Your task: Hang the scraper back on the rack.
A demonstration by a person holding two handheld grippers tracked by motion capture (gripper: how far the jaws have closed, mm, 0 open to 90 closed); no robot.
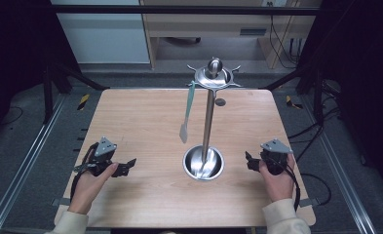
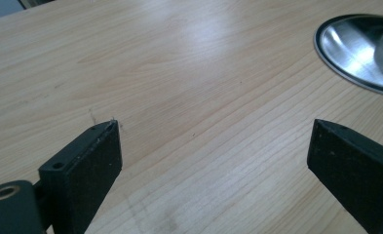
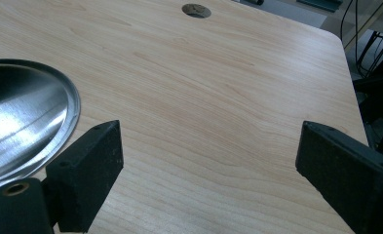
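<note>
A steel utensil stand rises from a round dished base near the table's middle; its top ring carries hooks. A pale green spatula hangs from a left hook, its blade above the table. My left gripper rests on the wood left of the base, open and holding nothing. My right gripper rests right of the base, open as well, with bare wood between its jaws. The base's rim shows at the edge of both gripper views.
The wooden table has a small round grommet behind the stand, also seen in the right gripper view as the grommet. Metal rails and cables run along the floor on both sides. A desk frame stands beyond the table.
</note>
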